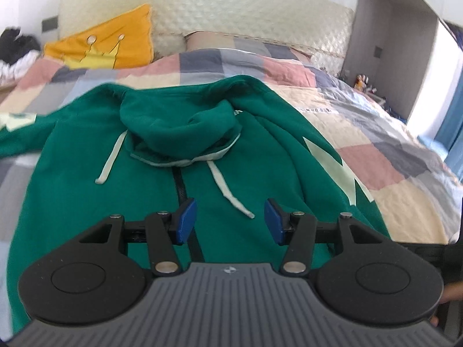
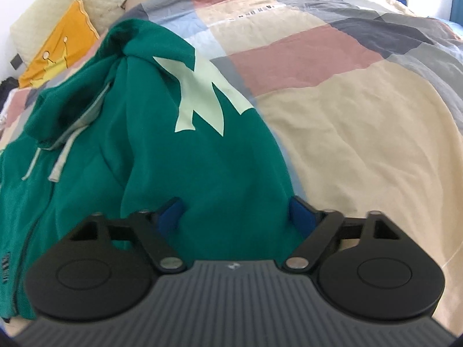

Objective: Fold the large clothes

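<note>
Fleece green hoodie (image 1: 86,173) lies rumpled on checked patchwork quilt (image 1: 390,150).

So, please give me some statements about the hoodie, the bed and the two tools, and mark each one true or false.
1. The green hoodie lies on a checked quilt. True.
2. The hoodie's zipper is fully open. False: it looks zipped up to the hood.
3. The left tool grips a drawstring. False: it is open above the hoodie's front, holding nothing.
4. Green fabric sits between the fingers of the right tool. True.
5. An orange pillow leans at the headboard. True.
</note>
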A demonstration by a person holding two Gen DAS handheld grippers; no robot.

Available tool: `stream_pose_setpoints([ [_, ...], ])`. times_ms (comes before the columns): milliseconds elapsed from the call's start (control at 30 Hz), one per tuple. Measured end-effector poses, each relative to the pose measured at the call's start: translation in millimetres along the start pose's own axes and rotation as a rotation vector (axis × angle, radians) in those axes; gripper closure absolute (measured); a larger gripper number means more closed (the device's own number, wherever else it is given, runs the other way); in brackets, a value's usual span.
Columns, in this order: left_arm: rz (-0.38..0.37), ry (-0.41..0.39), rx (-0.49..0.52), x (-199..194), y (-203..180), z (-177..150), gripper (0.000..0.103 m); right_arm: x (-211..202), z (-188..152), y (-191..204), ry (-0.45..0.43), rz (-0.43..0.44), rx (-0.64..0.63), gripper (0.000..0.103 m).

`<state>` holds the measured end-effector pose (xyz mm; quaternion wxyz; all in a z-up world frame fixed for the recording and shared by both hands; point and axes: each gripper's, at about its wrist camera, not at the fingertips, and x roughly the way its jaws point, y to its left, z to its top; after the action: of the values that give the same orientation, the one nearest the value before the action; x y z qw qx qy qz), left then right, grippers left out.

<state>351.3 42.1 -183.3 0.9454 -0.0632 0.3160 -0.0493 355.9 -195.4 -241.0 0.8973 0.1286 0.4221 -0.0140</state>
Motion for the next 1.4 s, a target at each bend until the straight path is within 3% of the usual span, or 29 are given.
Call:
stream_pose_setpoints([
  [67,0.001,0.001,-0.03,0.9,9.7,0.5,0.045,0.2,-1.6,4.3,0.002,-0.008,-0.014,0.039],
  [200,0.01,0.004,-0.072,1.3,22.9,-4.1,0.045,-7.3,-1.4,6.5,-0.021,-0.028,-0.022,0.08],
  [300,0.018,-0.002,-0.084,0.0,27.9,-6.6,0.045,-22.4,2.6,4.5,-0.074,-0.028,0.003,0.093],
  [533,0.039,-0.026,-0.13,-3.2,37.5,-9.1,0.045,-64.9,33.9,-3.3,-0.206,-0.043,0.01,0.095],
  [700,0.053,-0.015,-0.187,4.4,49.0,-9.4,0.045,-80.2,89.8,-20.9,-0.254,-0.067,-0.015,0.095],
  [833,0.054,-0.01,-0.239,11.9,59.0,-9.0,0.045,-80.4,146.8,-38.3,-0.299,-0.161,-0.077,0.096],
  [1133,0.065,-0.024,-0.341,34.0,81.6,-2.1,0.045,-25.3,289.6,-83.5,-0.323,-0.387,-0.117,0.1],
  [1233,0.069,-0.03,-0.359,43.0,89.2,-0.5,0.045,1.4,323.0,-93.3,-0.379,-0.536,-0.158,0.1],
  [1400,0.067,0.002,-0.365,69.4,95.4,-0.2,0.045,50.6,341.3,-136.9,-0.323,-0.49,0.001,0.1],
])
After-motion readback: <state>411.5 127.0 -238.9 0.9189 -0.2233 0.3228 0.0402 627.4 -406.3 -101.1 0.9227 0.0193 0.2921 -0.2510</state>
